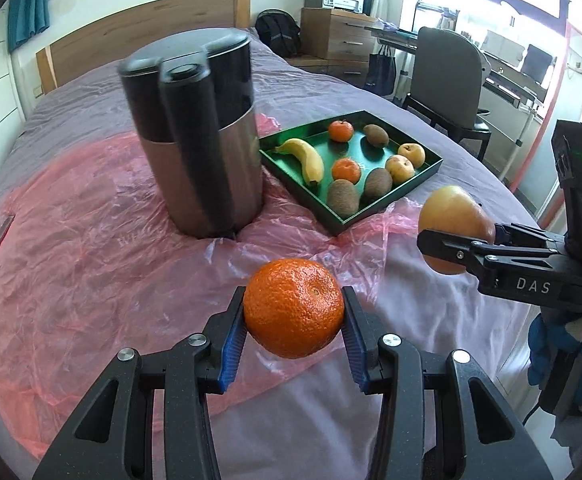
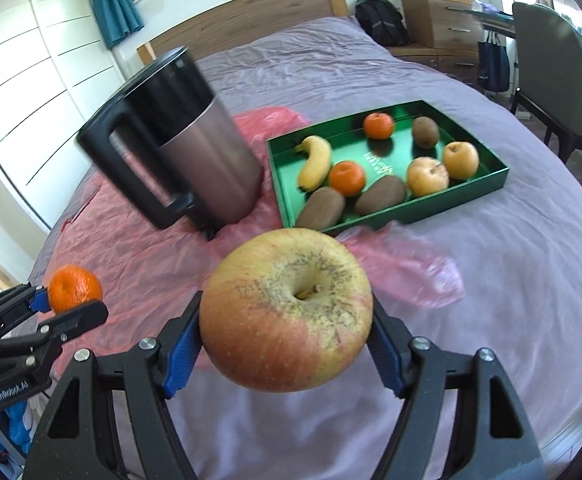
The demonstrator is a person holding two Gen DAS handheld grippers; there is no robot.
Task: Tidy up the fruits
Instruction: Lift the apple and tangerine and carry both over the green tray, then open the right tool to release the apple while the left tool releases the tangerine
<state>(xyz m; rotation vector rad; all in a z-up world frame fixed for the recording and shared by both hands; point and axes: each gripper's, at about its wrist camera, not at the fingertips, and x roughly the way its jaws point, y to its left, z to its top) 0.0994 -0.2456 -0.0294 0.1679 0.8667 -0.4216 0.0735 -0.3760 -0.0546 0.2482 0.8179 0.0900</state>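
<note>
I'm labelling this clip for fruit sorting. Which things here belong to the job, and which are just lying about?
Part of the job:
- mandarin in the left gripper
- apple in the right gripper
- green tray with banana, kiwis, mandarins and apples

Just lying about:
- kettle
- pink plastic sheet
- chair
</note>
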